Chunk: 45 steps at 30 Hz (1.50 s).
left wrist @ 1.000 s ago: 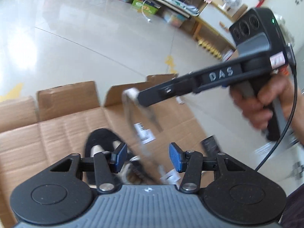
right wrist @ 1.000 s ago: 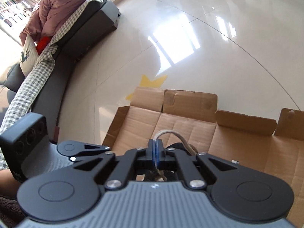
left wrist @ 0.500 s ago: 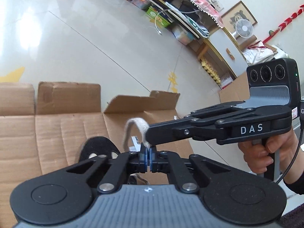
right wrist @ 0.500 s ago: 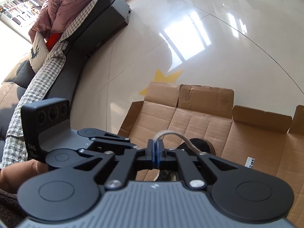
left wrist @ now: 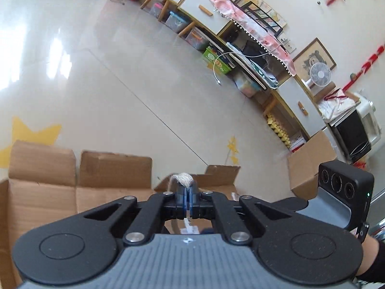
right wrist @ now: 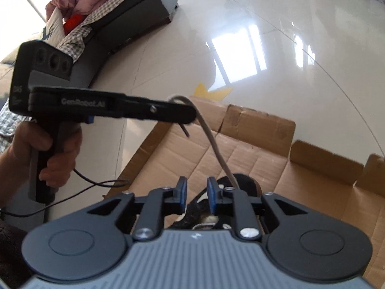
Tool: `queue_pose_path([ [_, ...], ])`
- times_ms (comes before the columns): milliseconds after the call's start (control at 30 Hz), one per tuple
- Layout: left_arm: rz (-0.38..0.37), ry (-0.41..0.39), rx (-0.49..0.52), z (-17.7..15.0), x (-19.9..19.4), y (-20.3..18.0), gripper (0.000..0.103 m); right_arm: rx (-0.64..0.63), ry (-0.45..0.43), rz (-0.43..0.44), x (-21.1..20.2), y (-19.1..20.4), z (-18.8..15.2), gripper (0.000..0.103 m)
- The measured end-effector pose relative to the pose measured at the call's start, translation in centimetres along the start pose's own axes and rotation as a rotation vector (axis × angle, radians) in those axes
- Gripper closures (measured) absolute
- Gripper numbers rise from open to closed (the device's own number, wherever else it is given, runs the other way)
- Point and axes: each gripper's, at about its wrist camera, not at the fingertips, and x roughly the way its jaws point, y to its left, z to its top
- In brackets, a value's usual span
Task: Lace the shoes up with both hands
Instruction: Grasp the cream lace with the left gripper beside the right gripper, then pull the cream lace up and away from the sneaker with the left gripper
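A black shoe (right wrist: 243, 187) lies on flattened cardboard (right wrist: 312, 183), mostly hidden behind my right gripper (right wrist: 196, 197), which stands open just above it with nothing between its blue pads. A beige lace (right wrist: 214, 142) rises taut from the shoe up to my left gripper (right wrist: 190, 116), held by a hand at the left and shut on the lace's upper end. In the left wrist view the left gripper (left wrist: 187, 201) is shut, a loop of lace (left wrist: 184, 178) poking out above its tips. The shoe is hidden there.
Cardboard flaps (left wrist: 115, 173) stand up around the sheet on a glossy tiled floor (left wrist: 108, 84). A grey sofa (right wrist: 125, 33) with blankets lies left of the right view. Shelves with storage bins (left wrist: 216, 55) line the far wall. A thin black cable (right wrist: 91, 183) hangs from the left handle.
The right gripper let go of the lace and opened, dropping toward the shoe. The left gripper, which shut on the lace half a second ago, has lifted it up and away, pulling it taut.
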Motion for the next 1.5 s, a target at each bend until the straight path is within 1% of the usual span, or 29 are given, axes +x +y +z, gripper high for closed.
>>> queue_pose_path([
  [33, -0.008, 0.011, -0.015, -0.2, 0.1, 0.1, 0.102, -0.055, -0.028, -0.011, -0.1, 0.8, 0.3, 0.082],
  [67, -0.018, 0.020, -0.031, -0.3, 0.2, 0.2, 0.102, -0.080, -0.035, -0.015, -0.2, 1.1, 0.5, 0.082],
  [167, -0.052, 0.039, -0.084, -0.5, 0.4, 0.8, 0.102, -0.143, -0.038, -0.050, 0.3, 1.9, 0.8, 0.082],
  [233, -0.061, 0.047, -0.099, -0.5, 0.4, 1.0, 0.102, -0.159, -0.038, -0.060, 0.6, 2.0, 0.9, 0.084],
  [267, -0.058, 0.052, -0.091, -0.5, 0.3, 1.0, 0.102, -0.158, -0.034, -0.052, 0.8, 1.9, 0.9, 0.098],
  [300, -0.054, 0.058, -0.080, -0.6, 0.3, 0.9, 0.102, -0.163, -0.031, -0.043, 0.8, 1.9, 0.9, 0.100],
  [367, -0.039, 0.078, -0.034, -0.6, 0.2, 0.7, 0.099, -0.218, -0.015, -0.043, 0.9, 2.4, 0.7, 0.101],
  [433, -0.012, 0.103, 0.037, -0.7, 0.1, 0.3, 0.088, -0.294, 0.004, -0.071, 1.0, 3.0, 0.5, 0.101],
  [500, 0.054, 0.120, 0.183, -1.1, -0.2, -0.7, 0.063, -0.372, 0.022, -0.095, 1.1, 3.6, 0.2, 0.101],
  [600, 0.141, 0.147, 0.417, -1.8, -0.4, -2.3, 0.062, -0.472, 0.061, -0.116, 1.2, 4.2, -0.4, 0.101],
  [633, 0.167, 0.162, 0.534, -2.5, -0.3, -3.0, 0.062, -0.520, 0.083, -0.127, 1.3, 4.4, -0.6, 0.101],
  [667, 0.191, 0.184, 0.692, -3.6, 0.0, -3.7, 0.062, -0.552, 0.098, -0.131, 1.4, 4.6, -0.8, 0.101],
  [700, 0.199, 0.195, 0.804, -4.4, 0.1, -4.5, 0.062, -0.580, 0.112, -0.135, 1.5, 4.7, -0.9, 0.101],
  [733, 0.203, 0.202, 0.893, -5.0, 0.3, -5.1, 0.062, -0.600, 0.122, -0.136, 1.5, 4.8, -1.0, 0.101],
  [867, 0.191, 0.227, 1.122, -7.0, 1.2, -6.6, 0.063, -0.694, 0.170, -0.133, 1.7, 5.5, -1.8, 0.101],
  [933, 0.184, 0.239, 1.236, -8.0, 1.6, -7.3, 0.063, -0.717, 0.179, -0.130, 1.8, 5.7, -2.1, 0.101],
  [967, 0.180, 0.246, 1.281, -8.4, 1.8, -7.5, 0.065, -0.728, 0.184, -0.126, 1.9, 5.8, -2.3, 0.101],
  [1000, 0.174, 0.255, 1.303, -8.6, 2.1, -7.6, 0.070, -0.732, 0.187, -0.125, 1.9, 5.8, -2.4, 0.101],
  [1033, 0.166, 0.265, 1.318, -8.8, 2.3, -7.6, 0.071, -0.737, 0.191, -0.125, 1.9, 5.9, -2.4, 0.101],
  [1067, 0.154, 0.276, 1.317, -9.1, 2.7, -7.3, 0.075, -0.740, 0.192, -0.125, 1.9, 5.8, -2.5, 0.101],
  [1100, 0.144, 0.287, 1.312, -9.2, 3.1, -7.1, 0.083, -0.741, 0.192, -0.124, 1.9, 5.8, -2.5, 0.101],
  [1167, 0.143, 0.301, 1.276, -9.0, 3.7, -7.0, 0.095, -0.739, 0.191, -0.120, 1.8, 5.7, -2.5, 0.101],
  [1233, 0.145, 0.307, 1.250, -8.7, 4.1, -6.9, 0.095, -0.743, 0.188, -0.118, 1.6, 5.7, -2.5, 0.101],
  [1367, 0.125, 0.317, 1.274, -8.7, 4.4, -7.9, 0.095, -0.747, 0.191, -0.114, 1.5, 5.6, -2.7, 0.101],
  [1433, 0.126, 0.319, 1.278, -8.7, 4.5, -8.3, 0.098, -0.747, 0.189, -0.109, 1.4, 5.5, -2.7, 0.100],
  [1500, 0.145, 0.329, 1.287, -8.8, 4.7, -8.7, 0.101, -0.745, 0.185, -0.110, 1.4, 5.5, -2.7, 0.100],
])
